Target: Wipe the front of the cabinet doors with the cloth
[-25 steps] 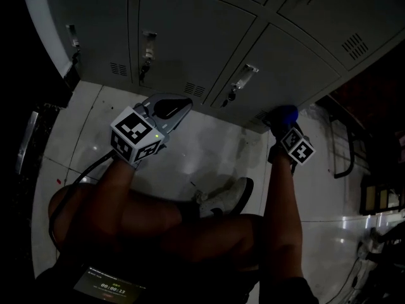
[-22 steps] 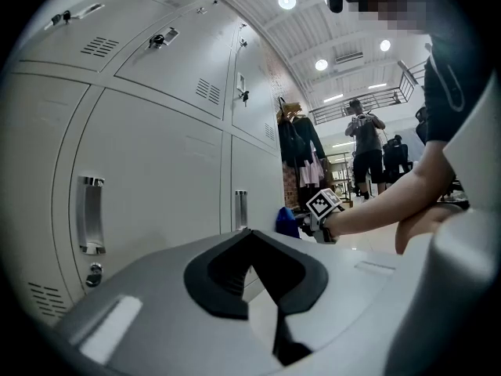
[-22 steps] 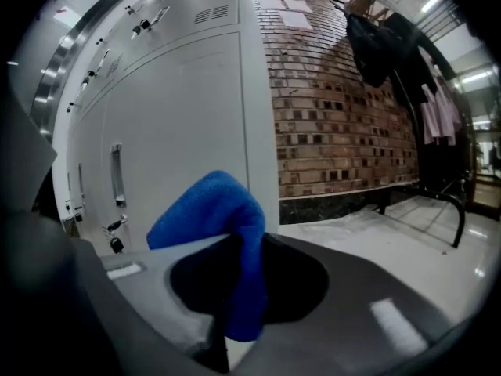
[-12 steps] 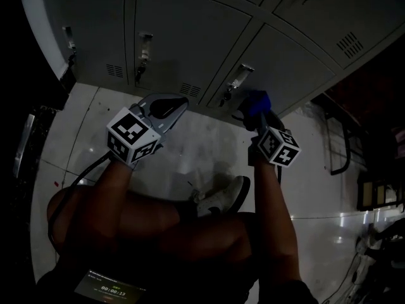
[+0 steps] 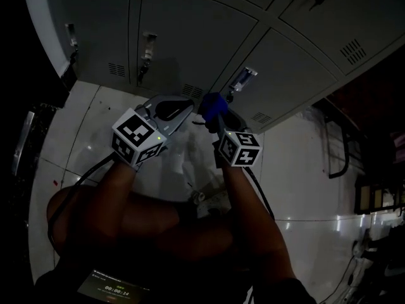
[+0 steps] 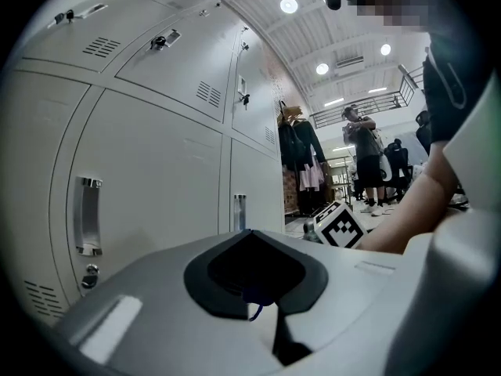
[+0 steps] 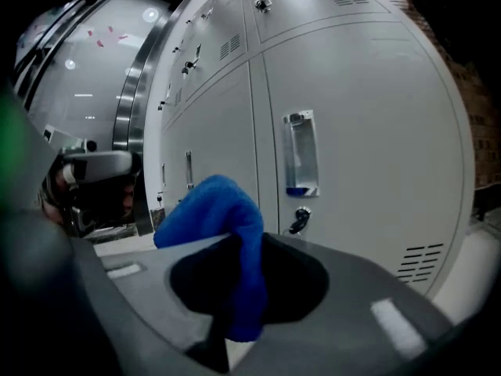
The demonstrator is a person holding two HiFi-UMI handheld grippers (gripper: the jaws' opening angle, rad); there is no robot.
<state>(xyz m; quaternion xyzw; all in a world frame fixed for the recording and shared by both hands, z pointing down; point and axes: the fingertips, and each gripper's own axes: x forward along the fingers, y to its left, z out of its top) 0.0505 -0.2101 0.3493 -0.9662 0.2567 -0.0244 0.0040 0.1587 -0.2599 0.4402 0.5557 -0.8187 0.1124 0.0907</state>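
Note:
Grey locker-style cabinet doors (image 5: 190,37) fill the top of the head view, each with a recessed handle (image 5: 242,79) and a vent. My right gripper (image 5: 216,116) is shut on a blue cloth (image 5: 213,102), which sits close to the lower edge of a door, just left of that handle. In the right gripper view the cloth (image 7: 213,208) bulges above the shut jaws, with the door (image 7: 368,131) and its handle (image 7: 300,153) behind. My left gripper (image 5: 179,108) hangs shut beside it, off the doors. A short blue thread (image 6: 254,312) shows at its jaws (image 6: 254,241).
The white tiled floor (image 5: 304,163) runs below the cabinets. My bent legs (image 5: 158,220) fill the lower middle. A dark metal frame (image 5: 338,151) stands at the right. People (image 6: 364,159) and hanging clothes (image 6: 301,147) show far down the room.
My right gripper has carried the cloth leftward along the bottom of the doors, from the right-hand door to beside the left gripper. The left gripper has barely moved.

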